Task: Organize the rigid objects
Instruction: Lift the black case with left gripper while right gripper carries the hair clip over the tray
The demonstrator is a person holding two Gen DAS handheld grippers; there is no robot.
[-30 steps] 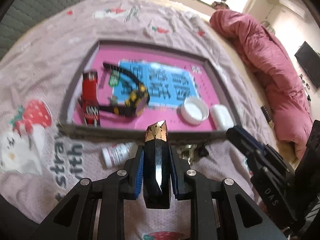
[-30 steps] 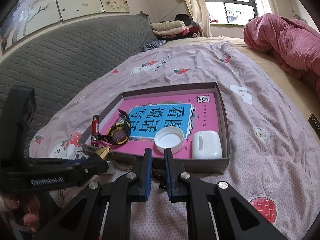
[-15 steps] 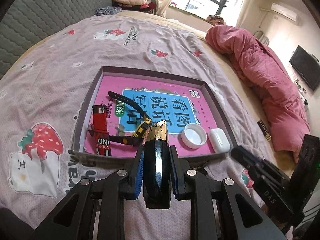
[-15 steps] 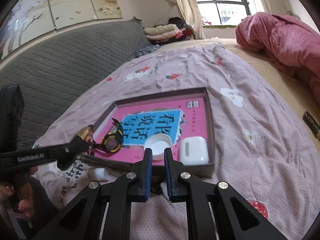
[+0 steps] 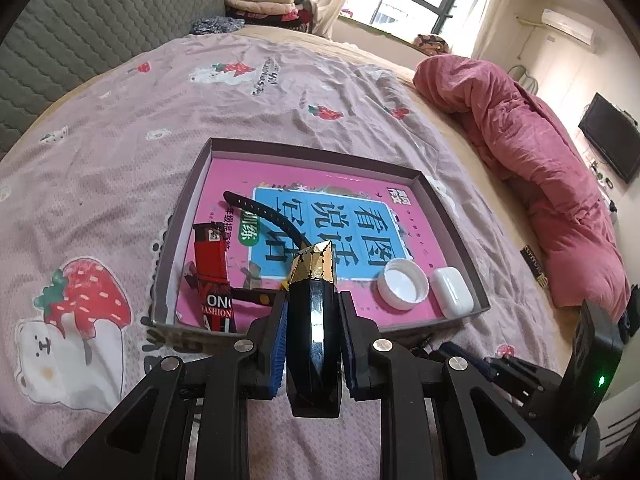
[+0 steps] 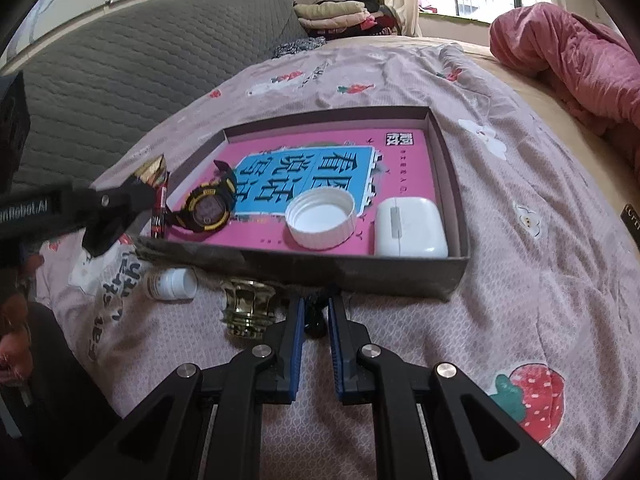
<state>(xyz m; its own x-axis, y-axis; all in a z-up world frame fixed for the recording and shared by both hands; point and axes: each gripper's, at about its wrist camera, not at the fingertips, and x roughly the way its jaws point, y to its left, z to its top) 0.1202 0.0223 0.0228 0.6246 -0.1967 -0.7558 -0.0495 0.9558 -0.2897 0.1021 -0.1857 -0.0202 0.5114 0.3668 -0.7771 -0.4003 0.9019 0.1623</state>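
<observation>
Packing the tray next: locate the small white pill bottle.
Right wrist view, lower left: small white pill bottle lies on the bedspread outside the tray's near wall, left of the glass jar.

Left tool (image 5: 313, 336) clamping black gold-tipped bottle (image 5: 314, 336), above tray (image 5: 182, 216)

Glossy black faceted bottle (image 5: 314, 344) with crackled gold cap, matt cardboard tray (image 5: 436, 196), soft printed cloth bedspread (image 5: 100, 168).

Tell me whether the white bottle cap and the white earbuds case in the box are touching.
Apart. The right wrist view shows a strip of the pink book cover between the white bottle cap and the white earbuds case; the left wrist view shows that gap too.
</observation>
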